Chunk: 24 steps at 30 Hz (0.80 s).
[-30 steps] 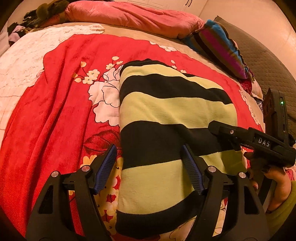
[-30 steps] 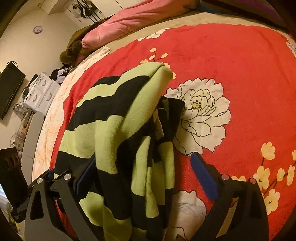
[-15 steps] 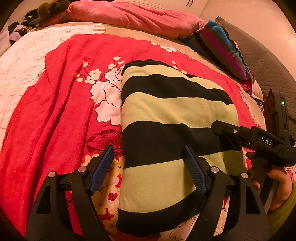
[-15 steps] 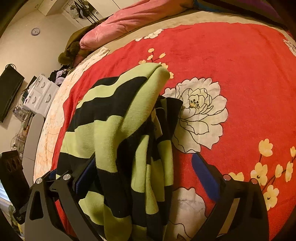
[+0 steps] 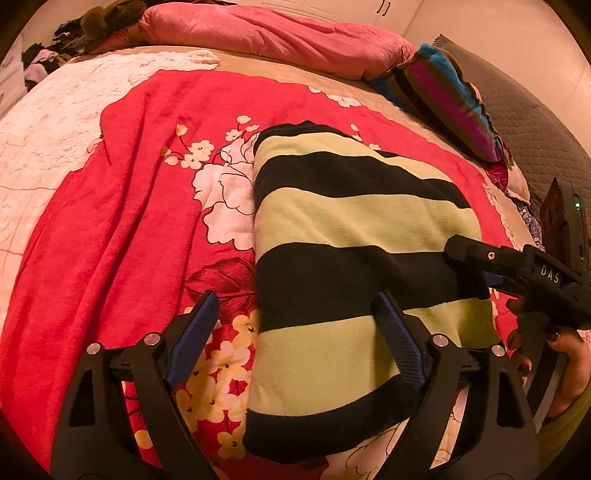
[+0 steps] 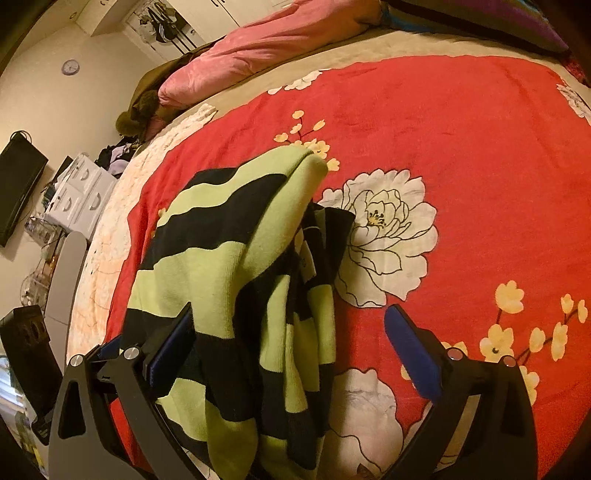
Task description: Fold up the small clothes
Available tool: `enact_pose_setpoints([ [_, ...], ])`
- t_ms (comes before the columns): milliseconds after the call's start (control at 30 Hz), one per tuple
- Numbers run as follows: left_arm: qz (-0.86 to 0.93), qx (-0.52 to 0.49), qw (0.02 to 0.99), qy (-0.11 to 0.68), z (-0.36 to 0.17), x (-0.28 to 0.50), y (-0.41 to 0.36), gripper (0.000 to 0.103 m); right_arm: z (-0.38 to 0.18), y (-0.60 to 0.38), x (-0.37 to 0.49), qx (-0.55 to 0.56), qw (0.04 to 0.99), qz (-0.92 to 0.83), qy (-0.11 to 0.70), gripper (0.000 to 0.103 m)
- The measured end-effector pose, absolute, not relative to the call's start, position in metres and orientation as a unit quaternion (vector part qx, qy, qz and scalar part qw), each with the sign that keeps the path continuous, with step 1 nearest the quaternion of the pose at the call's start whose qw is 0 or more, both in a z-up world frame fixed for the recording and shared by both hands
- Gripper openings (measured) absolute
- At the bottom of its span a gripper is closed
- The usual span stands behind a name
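Note:
A small green-and-black striped sweater [image 5: 343,236] lies folded lengthwise on a red floral blanket [image 5: 122,206]. My left gripper [image 5: 295,336] is open and empty, hovering over the sweater's near left edge. In the right wrist view the sweater [image 6: 229,266] shows its folded layers and inner label. My right gripper [image 6: 288,343] is open and empty above the sweater's side edge; its body also shows in the left wrist view [image 5: 517,269], held by a hand.
A pink quilt [image 5: 266,33] and a striped pillow [image 5: 447,96] lie at the bed's far end. A dark headboard [image 5: 532,125] stands at right. White drawers [image 6: 77,192], a speaker [image 6: 26,350] and a screen [image 6: 18,177] stand beside the bed.
Both grippers stay open and have shifted only slightly. The sweater has not moved.

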<state>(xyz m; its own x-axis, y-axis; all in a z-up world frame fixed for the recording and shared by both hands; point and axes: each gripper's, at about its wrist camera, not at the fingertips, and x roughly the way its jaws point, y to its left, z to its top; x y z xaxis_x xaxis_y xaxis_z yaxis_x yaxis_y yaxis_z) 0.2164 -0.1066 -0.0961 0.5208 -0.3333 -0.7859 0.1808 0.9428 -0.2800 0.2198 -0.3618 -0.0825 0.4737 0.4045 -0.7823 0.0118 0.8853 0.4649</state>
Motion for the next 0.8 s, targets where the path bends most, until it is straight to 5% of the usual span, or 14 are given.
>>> enact_pose_setpoints([
  [333, -0.139, -0.077, 0.872, 0.463, -0.090, 0.211, -0.102, 0.093, -0.067, -0.362, 0.215, 0.198, 0.846, 0.116, 0.481, 0.098],
  [800, -0.124, -0.070, 0.886, 0.441, -0.076, 0.202, -0.099, 0.093, -0.045, -0.362, 0.204, 0.165, 0.873, 0.096, 0.449, 0.098],
])
